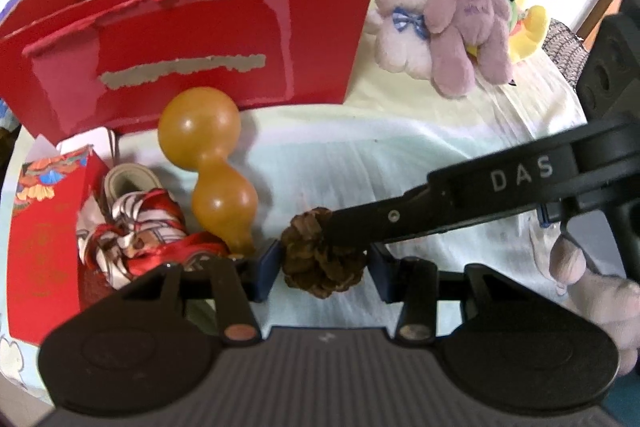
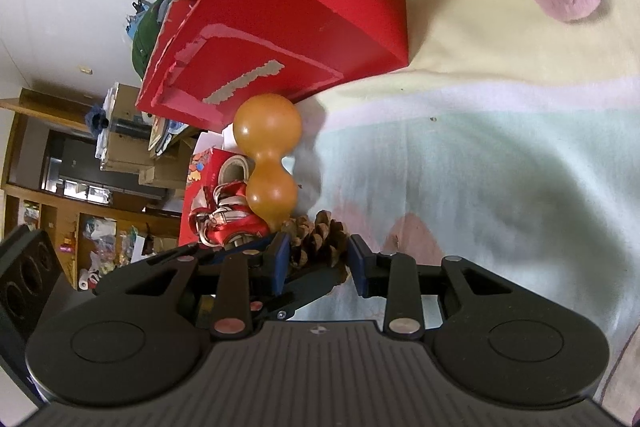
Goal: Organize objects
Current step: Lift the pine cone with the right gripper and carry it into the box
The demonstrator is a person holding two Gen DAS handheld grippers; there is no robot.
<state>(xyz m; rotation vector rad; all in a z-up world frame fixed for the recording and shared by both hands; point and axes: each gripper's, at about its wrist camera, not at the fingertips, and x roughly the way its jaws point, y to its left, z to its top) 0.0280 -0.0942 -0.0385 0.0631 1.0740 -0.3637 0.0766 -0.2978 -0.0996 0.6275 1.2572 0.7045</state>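
A brown pine cone (image 1: 320,259) lies on the pale cloth between the blue pads of my left gripper (image 1: 324,269), whose jaws stand a little wider than the cone. My right gripper (image 2: 316,263) reaches in from the right and straddles the same pine cone (image 2: 320,239); its black finger (image 1: 400,215) lies across the cone's top. Whether either pair of pads presses the cone is unclear. An orange gourd (image 1: 212,163) lies just behind the cone, in front of an open red cardboard box (image 1: 192,39).
A red patterned packet (image 1: 44,227) and a red-and-white ribboned small shoe (image 1: 136,223) lie at the left. Pink and white plush toys (image 1: 448,15) sit at the back right beside yellow and green ones. The person's hand (image 1: 592,287) holds the right gripper.
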